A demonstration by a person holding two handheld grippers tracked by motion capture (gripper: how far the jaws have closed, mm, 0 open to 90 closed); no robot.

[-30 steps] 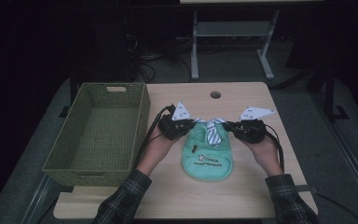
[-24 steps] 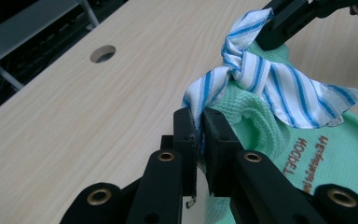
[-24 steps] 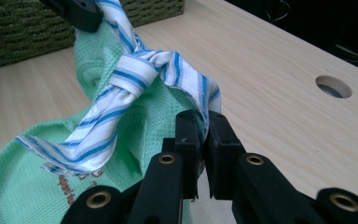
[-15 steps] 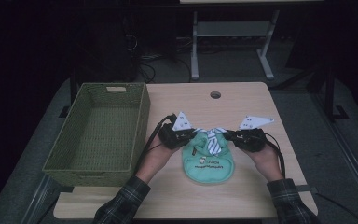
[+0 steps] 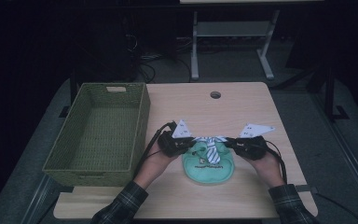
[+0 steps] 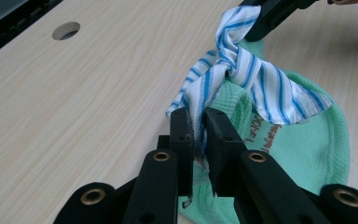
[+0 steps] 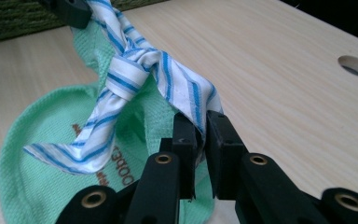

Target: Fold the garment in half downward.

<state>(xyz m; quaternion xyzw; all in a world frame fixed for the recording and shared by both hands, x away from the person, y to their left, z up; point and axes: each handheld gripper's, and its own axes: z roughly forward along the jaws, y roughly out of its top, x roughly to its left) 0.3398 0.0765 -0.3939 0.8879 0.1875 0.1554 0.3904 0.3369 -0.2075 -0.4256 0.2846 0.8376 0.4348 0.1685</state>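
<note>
Item: green bib [image 5: 208, 165], textured knit, rounded lower edge, small orange lettering on its face; lies flat on the near middle of the wooden table [image 5: 242, 112], just right of the basket. Attached part: blue-and-white striped tie [image 5: 210, 148], knotted at the bib's top edge, one tail hanging down over the green cloth, two ends spread sideways toward the grippers. Left gripper [image 5: 186, 145]: held low over the table at the bib's upper left corner; in the left gripper view its jaws stand narrow, pinching the striped end [image 6: 200, 100] together with the green edge beneath it. Right gripper [image 5: 233, 144]: held low at the bib's upper right corner; in the right gripper view its jaws likewise stand narrow, clamped on the other striped end [image 7: 191, 95] and the green edge under it. Each gripper view shows the opposite gripper's black jaw tip on the far end of the tie. The knot [image 7: 133, 63] sits between the two grippers, raised slightly above the cloth. Woven green basket [image 5: 100, 135]: rectangular, with a handle slot in its far wall; stands on the left part of the table, apart from the bib. Round cable hole [image 5: 215, 94]: far middle of the table top. Plaid sleeves [image 5: 121, 210] enter from the near edge.
</note>
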